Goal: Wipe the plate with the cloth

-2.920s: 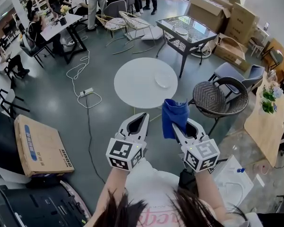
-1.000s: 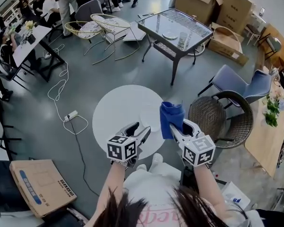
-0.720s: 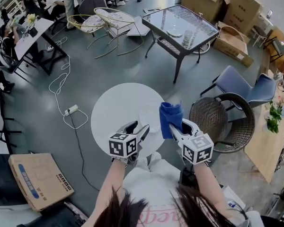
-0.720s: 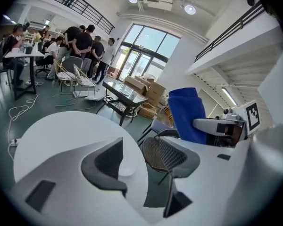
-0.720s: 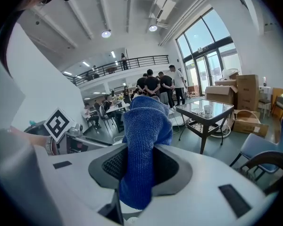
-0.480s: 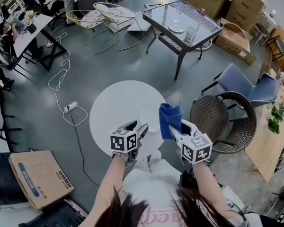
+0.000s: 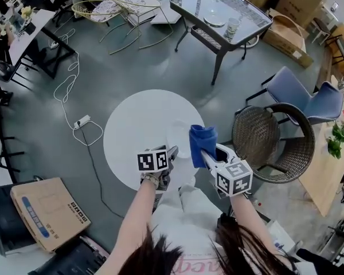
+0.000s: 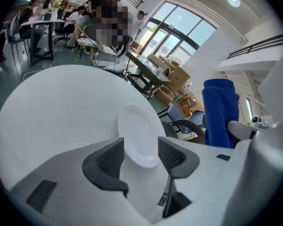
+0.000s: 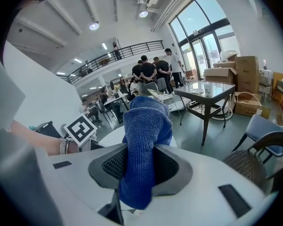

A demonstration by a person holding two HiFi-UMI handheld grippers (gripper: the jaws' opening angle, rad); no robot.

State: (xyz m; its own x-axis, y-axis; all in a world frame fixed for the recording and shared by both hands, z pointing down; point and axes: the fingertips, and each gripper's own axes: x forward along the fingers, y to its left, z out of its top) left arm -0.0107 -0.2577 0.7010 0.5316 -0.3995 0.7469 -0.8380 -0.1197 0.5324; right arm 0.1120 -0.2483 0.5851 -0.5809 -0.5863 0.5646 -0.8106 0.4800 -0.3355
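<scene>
Jaws on left gripper (image 8: 140, 149) spread, just narrowing, empty, aimed at smooth round white plate (image 8: 137, 128); right gripper (image 9: 140, 163) clamped on nubby blue cloth (image 9: 147, 119).

A white plate (image 7: 178, 138) lies flat on the round white table (image 7: 132, 125), and the bunched blue cloth (image 7: 202, 140) stands upright, pinched in the right gripper (image 7: 210, 155).

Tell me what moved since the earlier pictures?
Both grippers dropped toward the round white table. The left gripper now points at the plate; its jaws are open, have just closed slightly, and grip nothing. The right gripper kept its hold on the blue cloth. The plate stayed put on the table.
</scene>
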